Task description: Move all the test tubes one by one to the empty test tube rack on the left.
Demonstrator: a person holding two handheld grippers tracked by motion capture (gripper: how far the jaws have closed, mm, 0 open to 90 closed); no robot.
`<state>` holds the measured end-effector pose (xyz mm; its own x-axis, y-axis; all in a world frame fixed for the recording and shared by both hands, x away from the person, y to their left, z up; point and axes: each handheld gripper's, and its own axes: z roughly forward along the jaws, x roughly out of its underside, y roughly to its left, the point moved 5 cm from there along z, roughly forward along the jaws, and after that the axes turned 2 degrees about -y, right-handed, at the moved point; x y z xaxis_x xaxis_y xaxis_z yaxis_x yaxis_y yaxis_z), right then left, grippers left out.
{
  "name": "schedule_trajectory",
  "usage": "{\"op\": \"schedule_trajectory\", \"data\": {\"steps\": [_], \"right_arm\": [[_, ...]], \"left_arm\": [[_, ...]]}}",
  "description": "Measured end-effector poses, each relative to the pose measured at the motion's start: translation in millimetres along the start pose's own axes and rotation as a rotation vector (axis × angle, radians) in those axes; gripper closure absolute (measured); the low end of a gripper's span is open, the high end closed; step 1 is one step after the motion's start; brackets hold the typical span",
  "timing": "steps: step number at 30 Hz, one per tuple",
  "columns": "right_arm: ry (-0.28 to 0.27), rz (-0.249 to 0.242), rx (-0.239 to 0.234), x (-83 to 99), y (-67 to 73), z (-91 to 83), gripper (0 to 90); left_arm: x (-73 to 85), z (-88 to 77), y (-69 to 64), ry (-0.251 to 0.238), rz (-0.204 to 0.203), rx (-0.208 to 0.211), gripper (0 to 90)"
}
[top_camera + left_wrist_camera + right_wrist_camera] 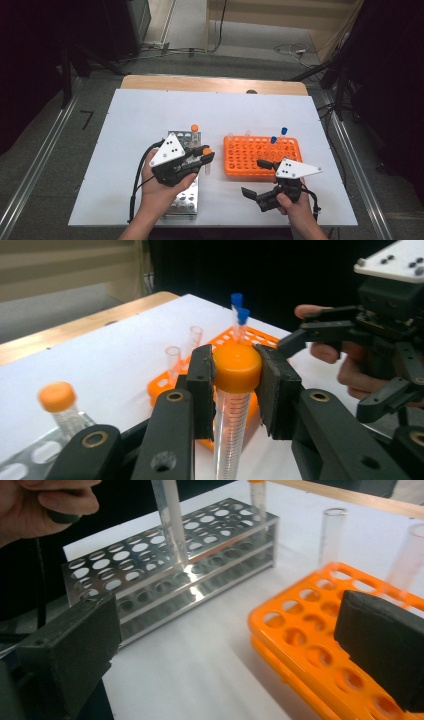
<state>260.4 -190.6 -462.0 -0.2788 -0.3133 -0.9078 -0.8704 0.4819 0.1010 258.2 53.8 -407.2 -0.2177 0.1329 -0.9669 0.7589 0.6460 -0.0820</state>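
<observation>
Left gripper (235, 390) clamps the orange-capped tube (235, 405) by its cap above the steel rack (186, 192) near the table's front edge, while the right gripper (260, 180) stands wide and empty beside the orange rack (260, 152). Gripped only at the cap, the tube could swing and miss its hole or slip free.

Even overhead light, white table (140, 115) bright, surroundings dark beyond its edges. Soft short shadows under hands. Glare streak on metal rack (195, 582) top in right gripper view. Left gripper view: near jaws soft, orange-capped tube (57, 402) at left blurred.
</observation>
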Motion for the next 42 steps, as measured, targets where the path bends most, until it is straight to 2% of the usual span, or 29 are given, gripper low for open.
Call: {"op": "schedule_trajectory", "data": {"steps": [9,13,19,21,24,29,34,42], "right_arm": [[-0.011,0.03,0.06,10.8,-14.3,-27.4,0.0],[-0.021,0.055,0.067,17.5,-20.5,-39.5,0.0],[-0.023,0.08,0.098,28.6,-30.1,-55.5,0.0],[-0.021,0.081,0.111,31.6,-33.1,-59.2,0.0],[-0.007,0.065,0.132,35.4,-38.5,-61.4,0.0],[-0.007,0.08,0.132,38.1,-45.0,-62.4,0.0],[-0.009,0.084,0.137,38.9,-47.8,-63.3,0.0],[-0.004,0.08,0.144,39.7,-48.3,-63.2,0.0]], "left_arm": [[-9.1,-4.6,25.6,-0.008,-0.009,-0.065,71.3],[-13.1,-4.9,38.0,-0.025,-0.02,-0.092,71.3],[-12.1,1.5,55.0,-0.019,-0.03,-0.129,71.4],[-11.3,4.8,59.4,-0.02,-0.044,-0.135,71.3],[-10.3,9.8,63.8,-0.019,-0.045,-0.147,71.3],[-7.8,19.1,72.7,-0.022,-0.051,-0.176,71.4],[-4.3,26.0,81.5,-0.021,-0.062,-0.2,71.4],[3.8,31.7,85.9,0.003,-0.065,-0.221,71.3]]}}
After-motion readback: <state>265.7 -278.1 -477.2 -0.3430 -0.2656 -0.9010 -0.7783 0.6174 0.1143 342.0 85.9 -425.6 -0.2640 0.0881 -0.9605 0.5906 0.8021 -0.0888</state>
